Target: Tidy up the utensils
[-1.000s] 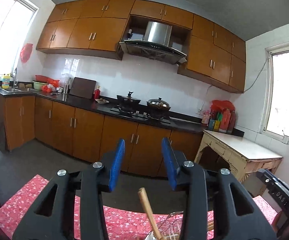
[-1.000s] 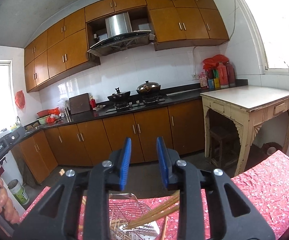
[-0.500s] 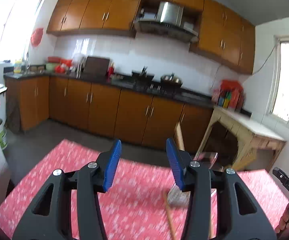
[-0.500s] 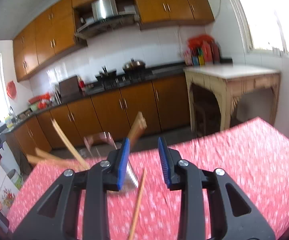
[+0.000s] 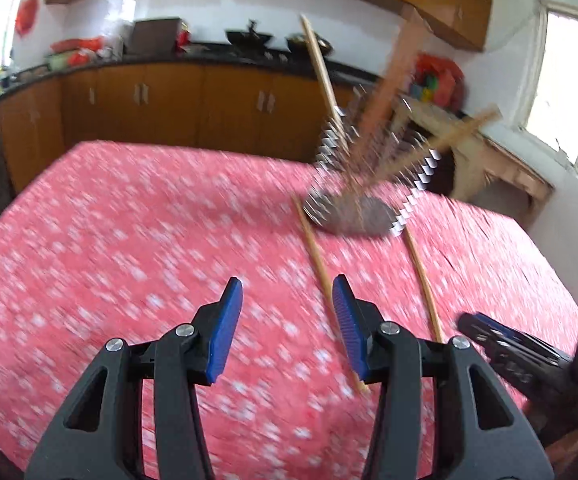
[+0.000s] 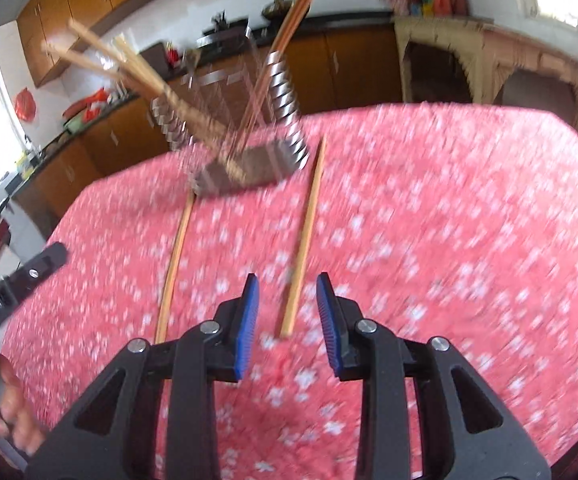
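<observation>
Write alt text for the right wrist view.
The open right gripper hovers over a red floral tablecloth, lined up with the near end of one of two loose chopsticks. Beyond stands a wire utensil rack holding more chopsticks; the image is motion-blurred.

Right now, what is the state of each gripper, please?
Left gripper: open, holding nothing.
Right gripper: open, holding nothing; a loose wooden chopstick lies ahead on the red cloth.

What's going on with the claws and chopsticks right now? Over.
Both claws open, empty: left claw, right claw. Two chopsticks flat on cloth, wire holder beyond. Nothing in the way.
</observation>
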Demonstrator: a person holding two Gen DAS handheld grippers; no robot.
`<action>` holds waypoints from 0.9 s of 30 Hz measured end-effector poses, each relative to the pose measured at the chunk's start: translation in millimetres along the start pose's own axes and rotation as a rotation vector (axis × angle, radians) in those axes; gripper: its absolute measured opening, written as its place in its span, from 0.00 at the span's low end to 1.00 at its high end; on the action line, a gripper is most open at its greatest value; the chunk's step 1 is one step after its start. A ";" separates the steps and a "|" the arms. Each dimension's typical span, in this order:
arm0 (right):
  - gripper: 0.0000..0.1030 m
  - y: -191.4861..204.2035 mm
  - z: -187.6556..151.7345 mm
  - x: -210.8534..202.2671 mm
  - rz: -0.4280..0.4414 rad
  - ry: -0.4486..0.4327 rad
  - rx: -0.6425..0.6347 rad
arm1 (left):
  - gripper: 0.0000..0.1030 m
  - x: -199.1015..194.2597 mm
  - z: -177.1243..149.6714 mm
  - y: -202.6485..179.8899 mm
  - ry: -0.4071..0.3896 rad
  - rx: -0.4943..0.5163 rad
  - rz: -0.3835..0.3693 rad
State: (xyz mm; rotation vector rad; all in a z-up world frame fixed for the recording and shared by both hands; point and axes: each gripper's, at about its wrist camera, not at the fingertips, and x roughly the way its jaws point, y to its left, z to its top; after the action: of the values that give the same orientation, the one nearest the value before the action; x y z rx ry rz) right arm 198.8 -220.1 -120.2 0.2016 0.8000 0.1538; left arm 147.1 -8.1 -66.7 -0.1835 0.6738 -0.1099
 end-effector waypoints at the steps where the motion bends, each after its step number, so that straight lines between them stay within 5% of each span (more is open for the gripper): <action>1: 0.30 2.4 -1.9 3.7 -0.005 0.009 -0.011 | 0.47 3.3 -3.7 -3.1 0.015 0.001 -0.018; 8: 0.29 6.0 -0.9 26.9 -0.068 0.068 -0.042 | 0.50 29.8 -14.2 -17.6 0.125 0.022 -0.034; 11: 0.09 0.1 2.3 29.7 -0.093 0.073 -0.031 | 0.50 39.5 -15.2 -21.1 0.161 0.033 -0.032; 15: 0.08 -29.3 15.9 32.5 -0.131 0.077 0.066 | 0.50 56.1 -16.3 -29.8 0.215 0.038 -0.010; 22: 0.08 -79.8 38.4 37.5 -0.220 0.054 0.193 | 0.08 75.7 -15.0 -36.1 0.239 0.094 0.085; 27: 0.08 -100.8 55.4 45.9 -0.264 0.046 0.202 | 0.07 89.3 5.1 2.9 0.229 0.072 0.166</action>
State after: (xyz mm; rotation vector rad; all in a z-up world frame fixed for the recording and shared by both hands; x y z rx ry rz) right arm 276.5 -314.8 -138.3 0.2812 0.8801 -0.1732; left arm 219.8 -18.8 -117.8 -0.0452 0.9088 0.0052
